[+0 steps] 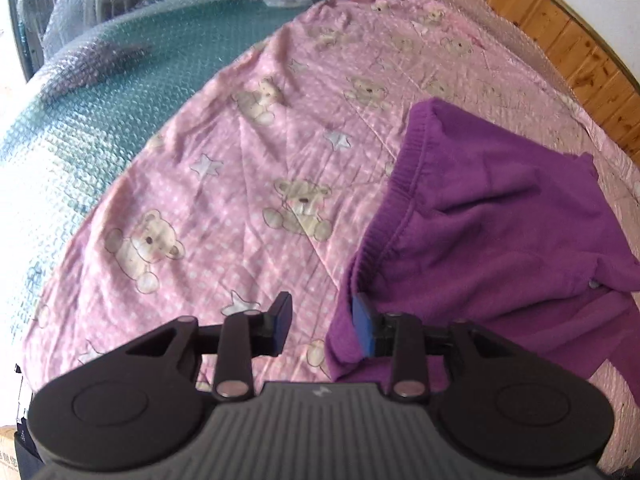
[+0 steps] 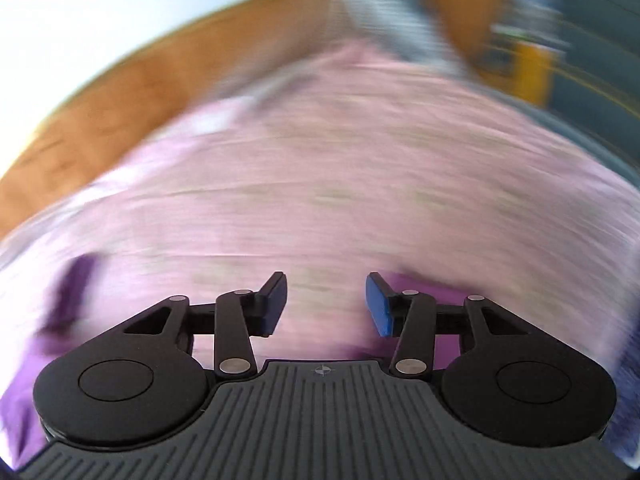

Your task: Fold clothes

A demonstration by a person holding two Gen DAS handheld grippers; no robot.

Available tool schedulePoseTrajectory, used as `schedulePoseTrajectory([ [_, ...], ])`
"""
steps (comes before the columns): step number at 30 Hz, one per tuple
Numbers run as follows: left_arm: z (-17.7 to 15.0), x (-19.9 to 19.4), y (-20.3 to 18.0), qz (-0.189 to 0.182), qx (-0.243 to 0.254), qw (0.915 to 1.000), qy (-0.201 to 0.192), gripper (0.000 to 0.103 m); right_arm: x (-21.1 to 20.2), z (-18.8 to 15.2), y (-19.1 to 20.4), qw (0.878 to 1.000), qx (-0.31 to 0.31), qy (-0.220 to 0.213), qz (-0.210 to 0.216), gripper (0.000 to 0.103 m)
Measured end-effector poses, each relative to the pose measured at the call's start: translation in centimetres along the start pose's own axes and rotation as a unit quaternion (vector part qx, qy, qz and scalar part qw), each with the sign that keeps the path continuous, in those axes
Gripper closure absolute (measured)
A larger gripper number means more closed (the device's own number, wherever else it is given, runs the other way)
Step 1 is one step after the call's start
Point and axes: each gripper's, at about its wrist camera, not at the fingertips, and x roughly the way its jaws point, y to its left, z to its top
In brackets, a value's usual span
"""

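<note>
from the left wrist view we look forward and down along the left gripper (image 1: 322,322), close above the pink bear-print sheet (image 1: 240,168), with the wooden headboard (image 1: 560,52) far right. from the right wrist view we look along the right gripper (image 2: 326,304), equally close but motion-blurred, with the headboard (image 2: 120,96) far left. both views share the sheet (image 2: 320,184) and the purple garment (image 1: 488,216) (image 2: 68,300).

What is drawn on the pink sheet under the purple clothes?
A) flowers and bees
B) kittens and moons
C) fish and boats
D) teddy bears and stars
D: in the left wrist view the pink sheet under the purple garment shows teddy bears and white stars.
</note>
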Motion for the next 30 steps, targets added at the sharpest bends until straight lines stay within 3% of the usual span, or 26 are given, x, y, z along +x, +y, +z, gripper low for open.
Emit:
schedulePoseTrajectory([
  [2,0.7,-1.3,0.2,0.005,-0.022,0.9996,-0.020,0.054,4.1,1.6,4.7,0.996,-0.047,0.025,0.070,0.041],
  [6,1.9,-2.1,-1.5,0.003,-0.056,0.9977,-0.037,0.054,13.9,4.1,14.0,0.977,-0.089,0.096,0.170,0.038],
  [9,2.6,-1.6,-4.5,-0.003,-0.063,0.9970,-0.046,0.054,21.0,3.6,20.0,0.964,-0.113,0.140,0.197,0.038],
  [12,3.2,-0.7,-7.9,-0.017,-0.060,0.9966,-0.054,0.054,26.1,1.7,24.1,0.956,-0.150,0.169,0.189,0.040],
  [13,3.6,0.0,-9.0,-0.020,-0.057,0.9966,-0.055,0.054,25.7,2.0,24.5,0.956,-0.159,0.158,0.191,0.039],
  [14,4.0,0.7,-10.0,-0.023,-0.054,0.9966,-0.057,0.054,24.8,2.4,24.6,0.956,-0.167,0.142,0.193,0.049],
  [15,4.4,1.4,-11.1,-0.026,-0.051,0.9966,-0.059,0.054,23.9,2.8,24.7,0.957,-0.175,0.126,0.195,0.070],
  [16,4.8,2.1,-12.1,-0.029,-0.048,0.9966,-0.061,0.054,23.0,3.2,24.8,0.957,-0.183,0.110,0.197,0.101],
  [22,8.2,5.6,-16.5,-0.026,0.022,0.9971,-0.068,0.054,17.7,5.8,25.4,0.951,-0.229,0.014,0.209,0.102],
  [23,8.9,6.1,-16.8,-0.023,0.034,0.9968,-0.068,0.054,15.7,7.7,23.8,0.953,-0.222,-0.008,0.207,0.103],
  [25,10.2,7.7,-17.2,-0.010,0.063,0.9958,-0.066,0.053,11.1,11.8,19.2,0.960,-0.213,-0.060,0.174,0.103],
  [26,10.8,8.5,-17.2,-0.001,0.077,0.9949,-0.065,0.053,9.3,13.3,16.8,0.962,-0.221,-0.085,0.135,0.103],
  [28,12.0,10.4,-17.3,0.020,0.105,0.9927,-0.055,0.053,6.5,15.7,12.0,0.961,-0.243,-0.127,0.036,0.103],
  [30,12.9,12.1,-17.4,0.031,0.127,0.9904,-0.045,0.053,6.2,17.2,7.0,0.960,-0.240,-0.125,-0.072,0.102],
])
